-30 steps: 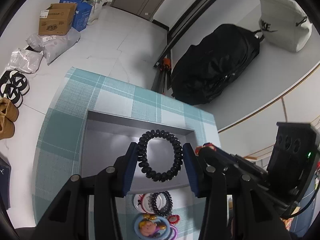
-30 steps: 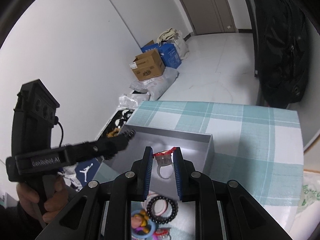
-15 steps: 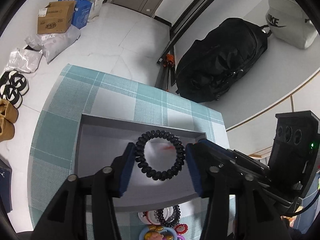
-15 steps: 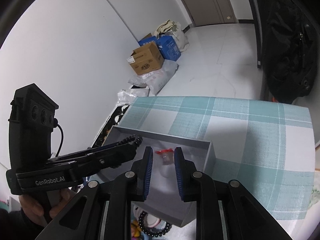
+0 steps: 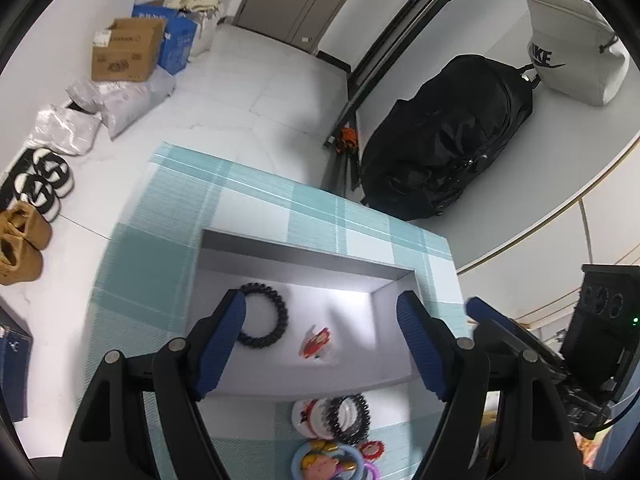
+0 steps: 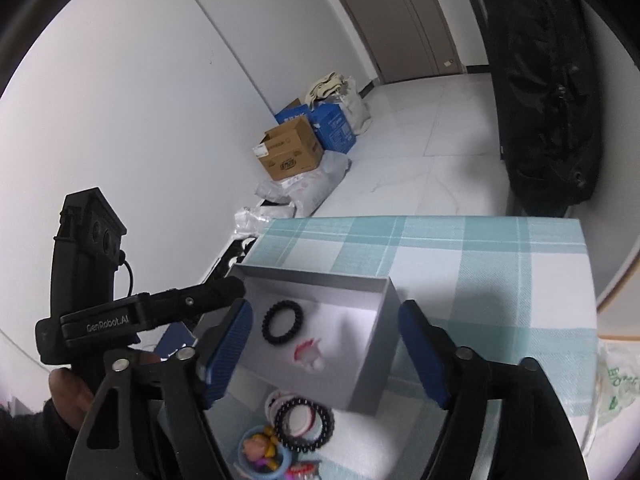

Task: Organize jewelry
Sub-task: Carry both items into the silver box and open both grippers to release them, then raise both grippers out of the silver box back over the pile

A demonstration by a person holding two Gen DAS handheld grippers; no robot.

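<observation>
A grey open box point(image 5: 300, 252) stands on the teal checked cloth. On its floor lie a black coil hair tie point(image 5: 262, 316) at the left and a small red-topped ring point(image 5: 316, 342) near the middle. My left gripper point(image 5: 320, 304) hovers above the box, jaws opening, nothing between the pads. In the right wrist view the same box point(image 6: 316, 276) holds the hair tie point(image 6: 282, 322) and the blurred ring point(image 6: 308, 354). My right gripper point(image 6: 325, 308) hangs over it, its jaws also opening and empty.
In front of the box lies a pile: another black coil tie over a white bracelet point(image 5: 344, 418) and a cartoon charm ring point(image 5: 324, 462). A hand point(image 6: 68, 396) holds the left gripper's handle. A black backpack point(image 5: 444, 140), boxes and shoes lie on the floor beyond.
Both grippers opened. The black hair tie left the left gripper and lies in the box. The red ring left the right gripper and lies beside it.
</observation>
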